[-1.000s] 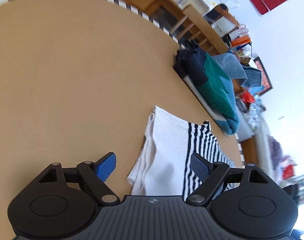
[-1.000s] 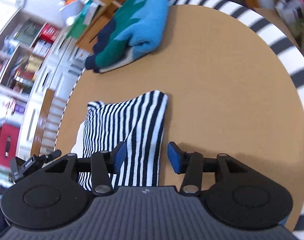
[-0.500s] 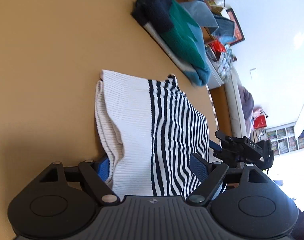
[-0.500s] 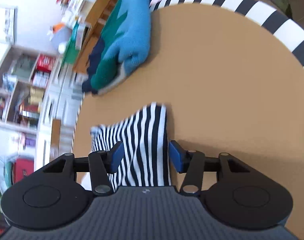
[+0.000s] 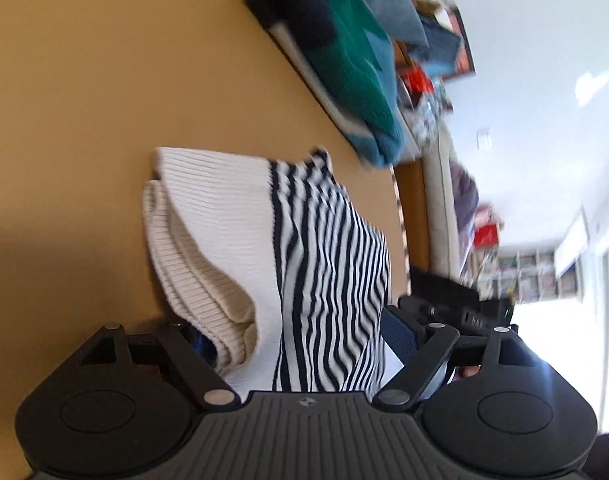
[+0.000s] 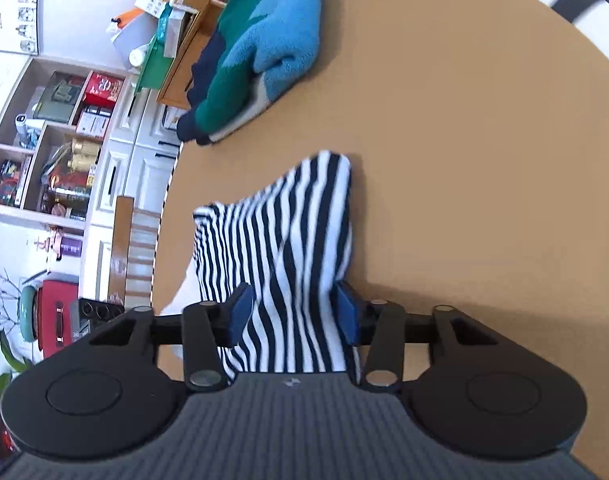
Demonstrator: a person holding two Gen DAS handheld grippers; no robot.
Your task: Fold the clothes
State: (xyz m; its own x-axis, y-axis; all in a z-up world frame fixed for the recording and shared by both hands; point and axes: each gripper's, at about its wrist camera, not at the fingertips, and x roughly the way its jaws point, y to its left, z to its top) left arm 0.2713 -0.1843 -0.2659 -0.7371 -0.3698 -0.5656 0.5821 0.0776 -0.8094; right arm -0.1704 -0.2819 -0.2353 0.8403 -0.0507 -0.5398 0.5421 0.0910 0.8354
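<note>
Both claws, left claw [image 5: 296, 340] and right claw [image 6: 292, 318], straddle the striped sweater [image 5: 312, 256] low in frame, jaws spread. Close them before lifting the fold.

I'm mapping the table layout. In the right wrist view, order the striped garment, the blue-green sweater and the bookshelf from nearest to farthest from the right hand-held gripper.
1. Striped garment: between the fingers of the right hand-held gripper, centre.
2. Blue-green sweater: folded, farther up the table, near its far edge.
3. Bookshelf: off the table, at the left wall.
</note>
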